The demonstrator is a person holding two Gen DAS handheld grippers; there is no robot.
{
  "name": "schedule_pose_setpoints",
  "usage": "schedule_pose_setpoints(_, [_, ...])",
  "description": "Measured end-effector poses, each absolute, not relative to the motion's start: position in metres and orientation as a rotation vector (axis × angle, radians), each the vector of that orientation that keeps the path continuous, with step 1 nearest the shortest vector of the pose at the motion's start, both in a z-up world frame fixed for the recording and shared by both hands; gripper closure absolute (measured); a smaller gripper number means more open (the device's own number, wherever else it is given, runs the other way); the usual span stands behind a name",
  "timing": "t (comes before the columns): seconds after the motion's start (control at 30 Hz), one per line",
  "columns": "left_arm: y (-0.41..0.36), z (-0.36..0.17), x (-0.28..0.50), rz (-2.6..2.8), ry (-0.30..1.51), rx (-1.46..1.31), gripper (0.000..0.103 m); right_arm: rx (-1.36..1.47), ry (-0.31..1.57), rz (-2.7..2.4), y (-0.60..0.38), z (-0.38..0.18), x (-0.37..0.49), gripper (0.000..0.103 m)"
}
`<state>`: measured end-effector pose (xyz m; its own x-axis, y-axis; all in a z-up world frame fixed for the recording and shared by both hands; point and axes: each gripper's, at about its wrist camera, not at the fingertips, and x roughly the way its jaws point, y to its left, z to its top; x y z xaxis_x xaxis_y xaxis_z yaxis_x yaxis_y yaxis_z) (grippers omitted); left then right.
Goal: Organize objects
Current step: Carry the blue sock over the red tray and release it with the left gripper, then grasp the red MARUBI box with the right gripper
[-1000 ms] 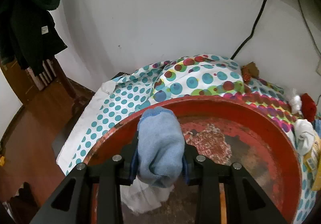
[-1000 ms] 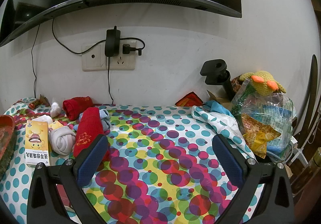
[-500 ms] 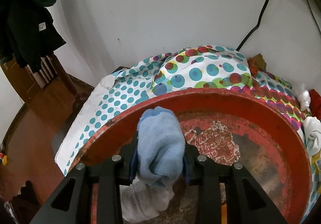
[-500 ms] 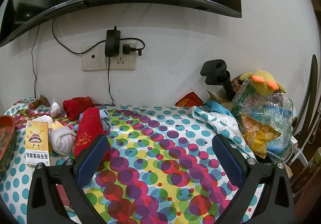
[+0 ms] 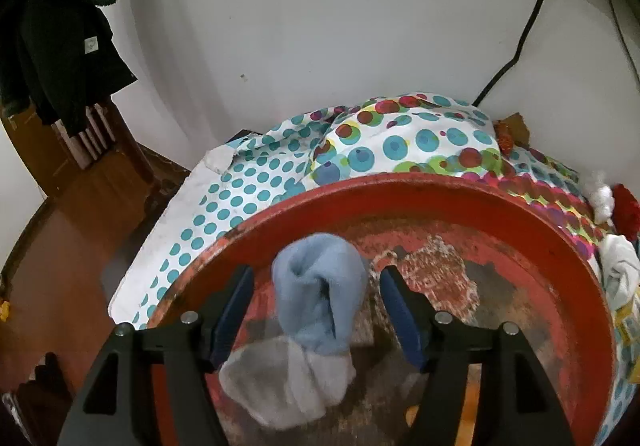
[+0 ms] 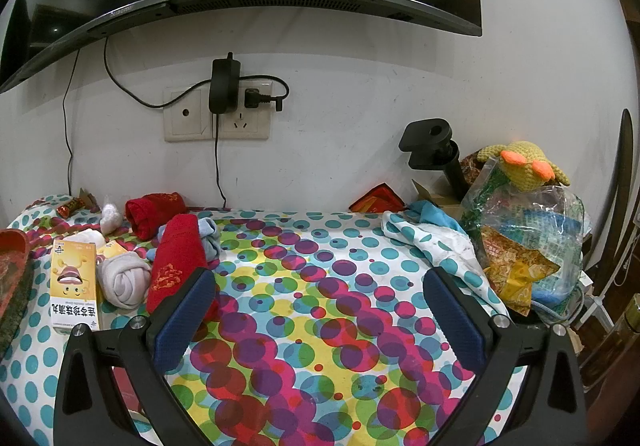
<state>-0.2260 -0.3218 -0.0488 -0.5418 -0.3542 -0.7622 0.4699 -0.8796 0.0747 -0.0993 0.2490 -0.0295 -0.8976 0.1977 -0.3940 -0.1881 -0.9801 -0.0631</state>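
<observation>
Two socks in red basin [image 5: 460, 198]: blue [image 5: 320, 294], white [image 5: 288, 382].

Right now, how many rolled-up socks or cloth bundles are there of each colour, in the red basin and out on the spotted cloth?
Light blue: 2, one in the basin, one on the cloth
White or grey: 2, basin, cloth
Red: 2, both on the cloth
Total: 6
</observation>
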Motion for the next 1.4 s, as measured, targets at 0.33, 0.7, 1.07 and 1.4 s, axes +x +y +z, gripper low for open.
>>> schedule_pose_setpoints(0.33, [-0.287,0.001,-0.148,-2.548,0.216,1.026,0.036,-0.632,-0.076,2.873,0.246,-0.029,-0.103,0.0])
schedule_pose_setpoints(0.7, [-0.219,0.003,0.04,-2.824,0.133,0.907,0.027,-0.862,-0.164,2.93,0.212,-0.037,-0.102,0.0])
schedule_pose_setpoints(1.07, [-0.2,-0.057,0.092,-2.901,0.224,1.048,0.027,-1.247,-0.199,2.972,0.145,-0.068,-0.111,0.062])
schedule_pose_setpoints(1.4, [-0.21,-0.05,0.11,-2.945,0.334,0.979,0.027,-1.258,-0.117,2.928,0.159,-0.07,-0.105,0.076])
